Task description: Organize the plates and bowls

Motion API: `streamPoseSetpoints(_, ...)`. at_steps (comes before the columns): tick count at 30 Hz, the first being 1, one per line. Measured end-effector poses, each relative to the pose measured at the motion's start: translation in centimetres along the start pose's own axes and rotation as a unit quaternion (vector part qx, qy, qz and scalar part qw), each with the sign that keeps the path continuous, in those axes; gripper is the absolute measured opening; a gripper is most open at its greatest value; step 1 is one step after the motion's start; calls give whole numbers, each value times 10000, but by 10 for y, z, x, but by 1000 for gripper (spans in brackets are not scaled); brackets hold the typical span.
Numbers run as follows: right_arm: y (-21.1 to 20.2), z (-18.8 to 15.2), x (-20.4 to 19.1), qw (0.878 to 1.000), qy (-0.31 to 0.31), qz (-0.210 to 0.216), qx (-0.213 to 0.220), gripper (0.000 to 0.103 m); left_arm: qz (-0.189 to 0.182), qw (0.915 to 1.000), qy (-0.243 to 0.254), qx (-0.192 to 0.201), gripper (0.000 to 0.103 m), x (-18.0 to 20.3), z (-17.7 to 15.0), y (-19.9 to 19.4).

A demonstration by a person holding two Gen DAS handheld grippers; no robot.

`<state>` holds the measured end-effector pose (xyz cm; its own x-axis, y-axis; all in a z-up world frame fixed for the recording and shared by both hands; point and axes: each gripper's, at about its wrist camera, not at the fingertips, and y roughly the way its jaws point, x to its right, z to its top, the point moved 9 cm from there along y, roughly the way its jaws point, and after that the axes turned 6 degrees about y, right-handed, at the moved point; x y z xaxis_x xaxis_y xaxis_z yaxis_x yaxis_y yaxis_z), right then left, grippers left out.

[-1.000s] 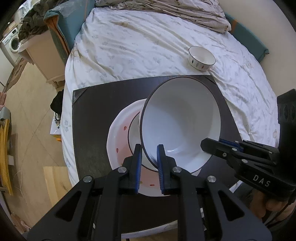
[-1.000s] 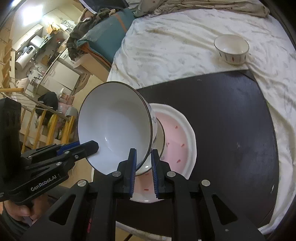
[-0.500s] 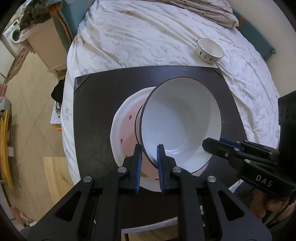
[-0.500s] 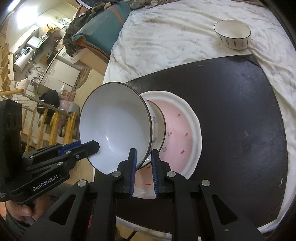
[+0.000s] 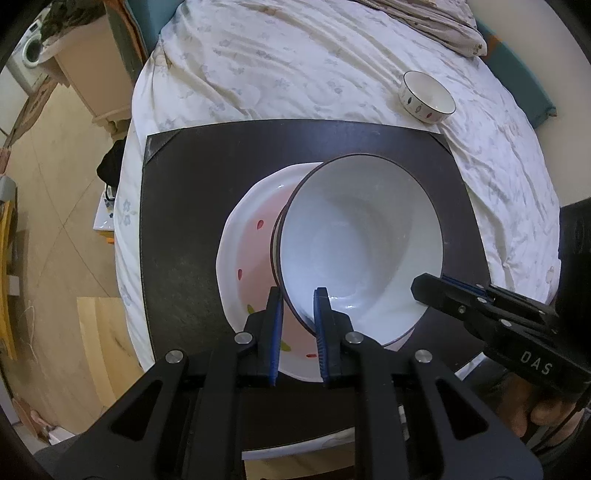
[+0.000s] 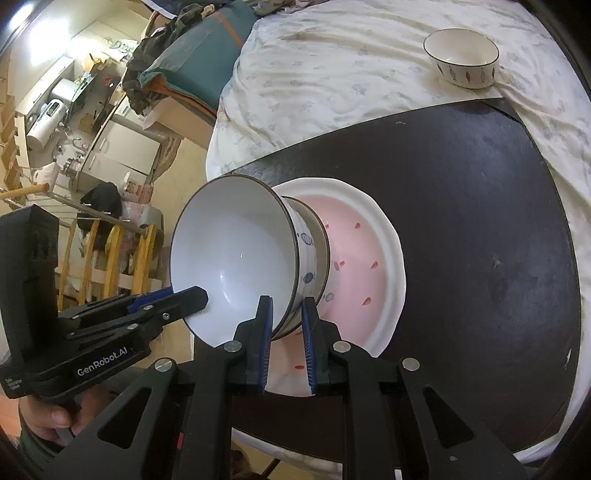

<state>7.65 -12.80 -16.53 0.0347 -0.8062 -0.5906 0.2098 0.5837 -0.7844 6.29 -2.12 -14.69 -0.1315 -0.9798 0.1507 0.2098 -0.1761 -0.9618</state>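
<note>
A large white bowl with a dark rim is held over a second bowl that stands in a pink-centred white plate on a dark mat. My left gripper is shut on the large bowl's near rim. My right gripper is shut on its opposite rim. A small white patterned bowl stands on the bedsheet beyond the mat's far right corner.
The mat lies on a bed with a white floral sheet. A crumpled blanket lies at the far end. A wooden cabinet and bare floor are to the left. Teal cushions and kitchen clutter lie further left.
Both grippers, still shut on the large bowl, have carried it up and back from the stack. The plate and small bowl look farther away.
</note>
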Motion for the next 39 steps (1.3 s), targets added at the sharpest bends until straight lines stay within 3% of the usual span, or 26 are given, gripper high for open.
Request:
streamPoseSetpoints(10,-3,0,1,9999,99,96,6,17,-62,9998,-173,-89,14,-5,3,6)
streamPoseSetpoints(23,-4,3,2,9997,165,176,21,16,78,9999,-60,-20,15,-4,7,5)
streamPoseSetpoints(39,-15,12,12,9992,316,201,116,16,0,10000,-37,49,15,5,12,9)
